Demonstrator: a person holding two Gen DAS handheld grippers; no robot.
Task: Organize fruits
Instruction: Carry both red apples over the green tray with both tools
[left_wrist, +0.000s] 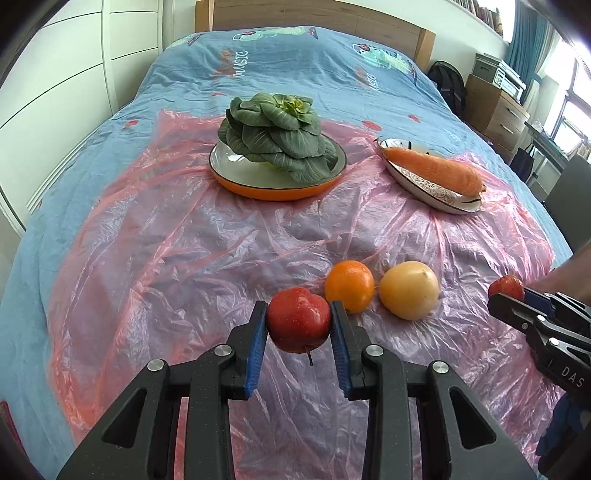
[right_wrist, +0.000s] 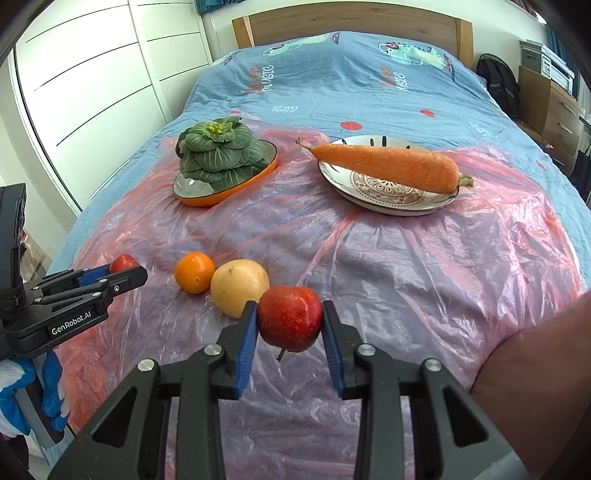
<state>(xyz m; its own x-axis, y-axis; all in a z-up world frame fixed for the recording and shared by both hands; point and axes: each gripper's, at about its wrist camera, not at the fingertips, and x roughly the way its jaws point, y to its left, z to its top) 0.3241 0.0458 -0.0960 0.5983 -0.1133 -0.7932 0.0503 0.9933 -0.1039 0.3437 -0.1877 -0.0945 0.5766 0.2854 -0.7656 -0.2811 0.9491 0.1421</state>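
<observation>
Two red apples are in play: the left gripper (left_wrist: 298, 321) is clamped on a smooth, glossy red apple (left_wrist: 298, 319) whose stem points downward, and the right gripper (right_wrist: 289, 319) is clamped on a speckled red apple (right_wrist: 290, 317), also stem-down. Each apple sits squarely between the blue pads (left_wrist: 258, 343) at the fingertips, held above the wrinkled pink plastic sheet (left_wrist: 221, 258) that covers the blue bedspread (left_wrist: 295, 66). On the sheet just beyond the grippers lie an orange (left_wrist: 349, 285) and a yellow pear (left_wrist: 408, 290), side by side and nearly touching. Further up the bed, well apart from the fruit, a head of dark green leafy cabbage (left_wrist: 275, 136) rests on an orange-rimmed plate (left_wrist: 273, 188), and a long carrot (right_wrist: 388, 166) lies across a white patterned plate (right_wrist: 391, 201). Nothing stands between the held apples and the plates. A bare forearm (right_wrist: 535, 369) shows at the right edge of the right wrist view.
</observation>
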